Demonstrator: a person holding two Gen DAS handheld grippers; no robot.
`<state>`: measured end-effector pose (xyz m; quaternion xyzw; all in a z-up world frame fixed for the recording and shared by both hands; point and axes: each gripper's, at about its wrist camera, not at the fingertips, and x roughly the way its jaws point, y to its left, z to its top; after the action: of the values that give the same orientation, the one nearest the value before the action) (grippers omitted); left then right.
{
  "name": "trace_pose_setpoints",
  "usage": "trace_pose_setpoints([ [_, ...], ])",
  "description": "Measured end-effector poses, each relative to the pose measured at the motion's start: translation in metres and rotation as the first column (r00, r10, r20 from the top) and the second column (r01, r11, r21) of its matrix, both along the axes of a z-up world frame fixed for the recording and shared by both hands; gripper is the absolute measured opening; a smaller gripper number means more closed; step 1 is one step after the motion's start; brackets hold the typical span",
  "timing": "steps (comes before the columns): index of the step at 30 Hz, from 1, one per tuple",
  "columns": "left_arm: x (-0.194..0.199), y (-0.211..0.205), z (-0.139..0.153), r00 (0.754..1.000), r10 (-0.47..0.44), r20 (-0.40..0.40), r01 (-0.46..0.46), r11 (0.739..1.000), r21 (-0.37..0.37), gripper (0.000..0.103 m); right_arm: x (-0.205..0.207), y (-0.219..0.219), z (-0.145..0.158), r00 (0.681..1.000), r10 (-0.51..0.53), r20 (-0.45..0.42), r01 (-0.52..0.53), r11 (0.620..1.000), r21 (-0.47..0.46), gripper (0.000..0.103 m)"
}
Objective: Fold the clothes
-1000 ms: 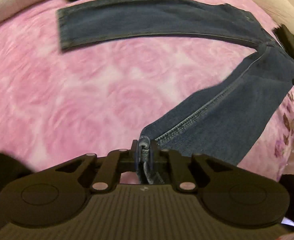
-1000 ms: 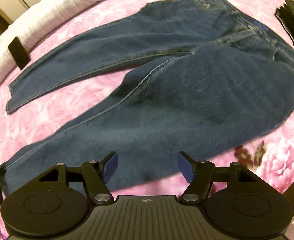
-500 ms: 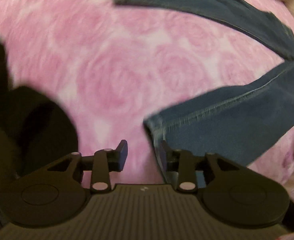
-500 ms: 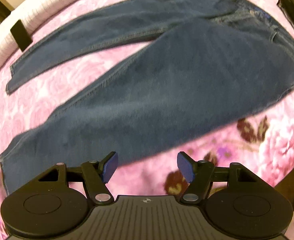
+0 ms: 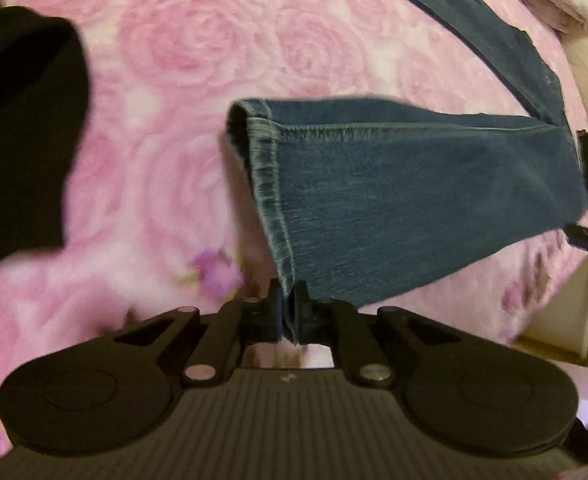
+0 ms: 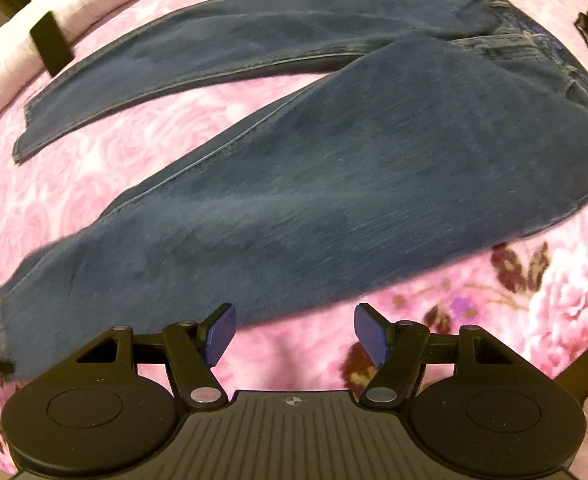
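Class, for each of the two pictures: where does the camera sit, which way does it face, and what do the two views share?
Left wrist: on the left gripper, facing down at a jeans hem on the pink bedspread; its jaws are shut on the hem corner.
Right wrist: on the right gripper, facing down over the spread jeans; jaws open, empty.
Shared: the jeans and bedspread.

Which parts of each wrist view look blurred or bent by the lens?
Left wrist view: pink blanket smeared, jeans hem fairly sharp, edges curved by the fisheye. Right wrist view: jeans streaked with motion blur, right tongs crisp, bed bulging like a dome.
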<state>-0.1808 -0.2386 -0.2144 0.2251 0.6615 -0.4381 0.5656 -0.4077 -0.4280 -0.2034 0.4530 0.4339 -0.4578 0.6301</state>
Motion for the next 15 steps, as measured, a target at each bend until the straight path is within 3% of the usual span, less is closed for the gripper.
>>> trace_pose_setpoints([
  [3,-0.008,0.010,0.001,0.993,-0.106,0.060,0.097,0.987,0.131,0.000,0.000,-0.005,0.003,1.000,0.004,0.006,-0.004,1.000,-0.012,0.068],
  [5,-0.004,0.016,-0.009,0.990,-0.113,0.085,0.096,0.977,0.190,0.000,0.001,-0.008,0.002,1.000,0.007,0.013,-0.006,1.000,-0.011,0.068],
  [9,0.007,0.008,0.008,0.989,-0.036,0.146,0.015,0.989,0.147,0.000,-0.005,-0.023,0.010,0.999,0.014,0.033,-0.013,0.999,-0.044,0.068],
  [15,-0.023,-0.076,0.037,0.969,-0.070,0.239,0.065,0.997,0.030,0.006,-0.058,-0.073,0.020,1.000,-0.027,0.015,0.029,0.991,-0.132,0.068],
])
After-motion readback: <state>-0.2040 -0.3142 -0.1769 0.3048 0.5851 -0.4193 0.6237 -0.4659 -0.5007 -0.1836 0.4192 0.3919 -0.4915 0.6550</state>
